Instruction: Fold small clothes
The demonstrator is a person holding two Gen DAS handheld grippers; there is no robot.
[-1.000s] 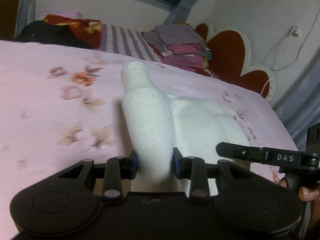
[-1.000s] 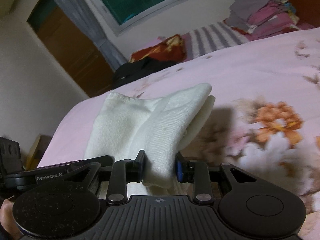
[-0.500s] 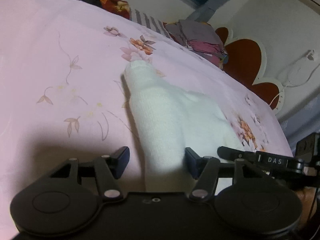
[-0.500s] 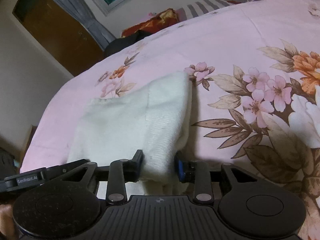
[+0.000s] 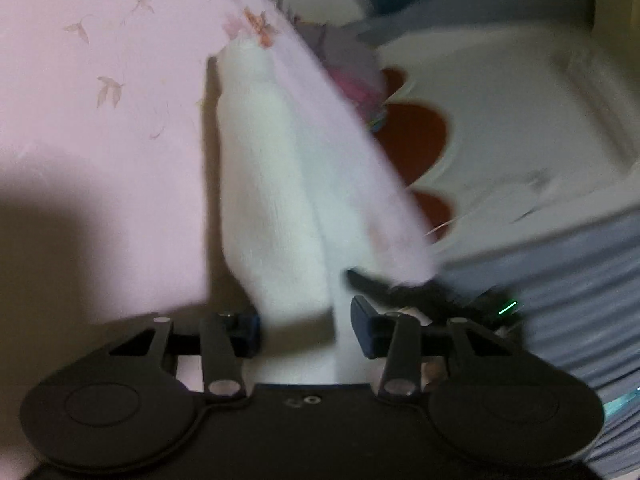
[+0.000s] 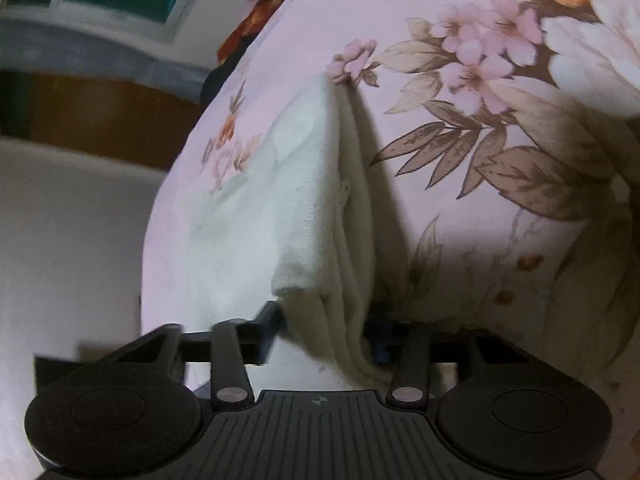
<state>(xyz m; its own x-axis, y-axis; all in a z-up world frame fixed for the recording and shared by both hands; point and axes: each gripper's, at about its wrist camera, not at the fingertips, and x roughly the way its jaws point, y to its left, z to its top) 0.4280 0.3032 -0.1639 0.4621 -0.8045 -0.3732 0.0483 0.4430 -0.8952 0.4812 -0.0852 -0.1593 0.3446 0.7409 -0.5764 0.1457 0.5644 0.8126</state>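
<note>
White folded cloth on pink sheet, L gripper fingers closing, R gripper fingers opening, both angled down, cloth between.

A soft white knitted garment lies on a pale pink bedsheet printed with small pink and tan leaf sprigs. In the right wrist view the cloth looks cream-white, and the sheet's print shows larger: pink blossoms with brown and beige leaves, plus an orange flower. The plastic gripper bodies are matt black with blue pads. The scalloped headboard is deep red, edged white.
</note>
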